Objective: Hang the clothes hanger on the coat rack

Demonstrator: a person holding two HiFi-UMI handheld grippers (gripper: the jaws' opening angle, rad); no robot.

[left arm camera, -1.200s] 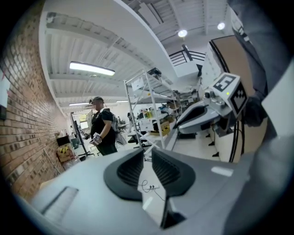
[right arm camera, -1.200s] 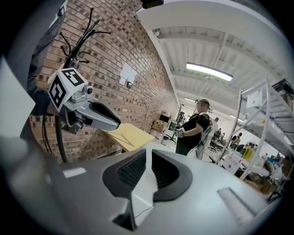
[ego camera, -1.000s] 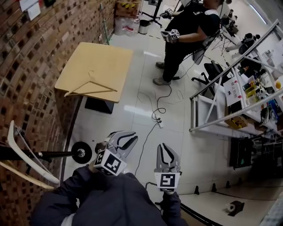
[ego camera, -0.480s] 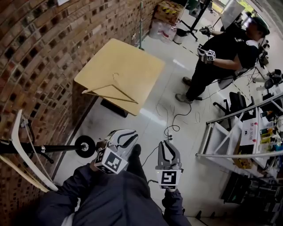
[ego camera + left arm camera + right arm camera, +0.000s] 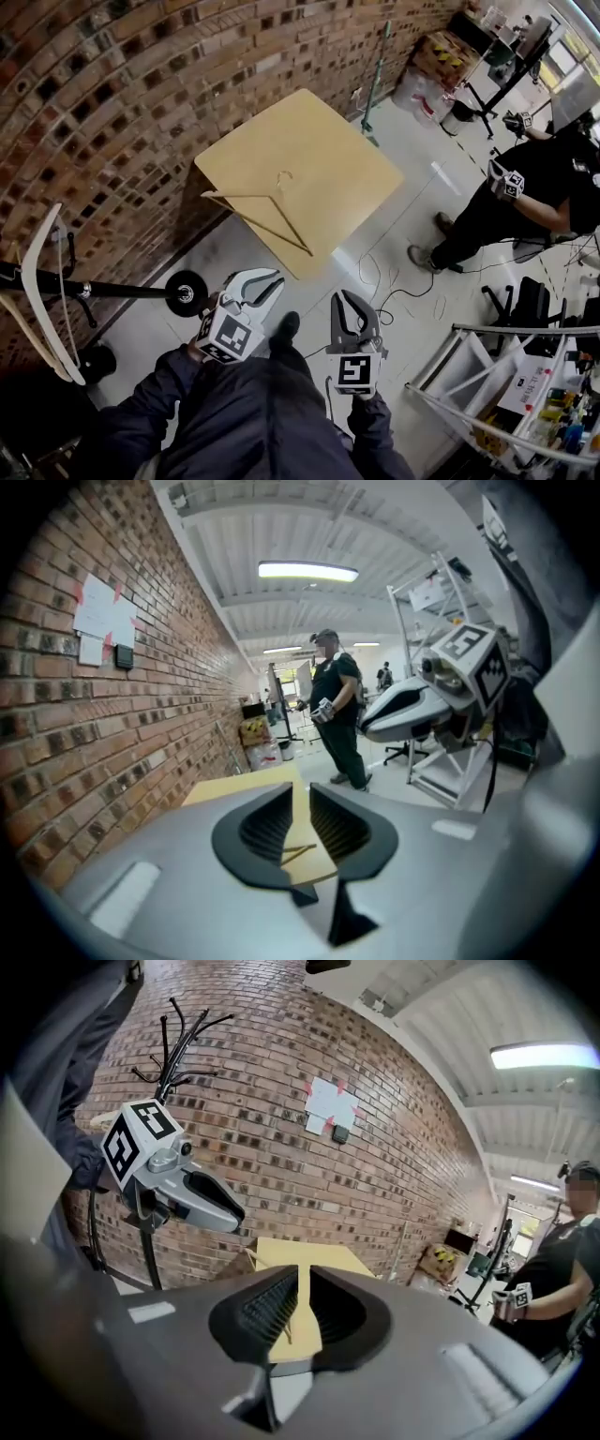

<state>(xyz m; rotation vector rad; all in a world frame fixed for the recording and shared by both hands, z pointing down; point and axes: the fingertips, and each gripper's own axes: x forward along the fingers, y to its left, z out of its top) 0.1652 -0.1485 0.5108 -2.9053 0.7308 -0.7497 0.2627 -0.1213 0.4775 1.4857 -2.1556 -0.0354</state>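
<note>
Clothes hanger lying flat near the lower-left edge of the pale worktop, upper middle of the frame beside the brick wall and well apart from both claws. Left claw and right claw low at centre, side by side, each pinched all but together, gripping nothing. Coat rack at the left edge, with a pale hanger already on it.

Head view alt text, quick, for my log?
A wooden clothes hanger lies flat on a tan table by the brick wall. The left gripper and right gripper, shut and empty, are short of it; the coat rack is at left.
</note>
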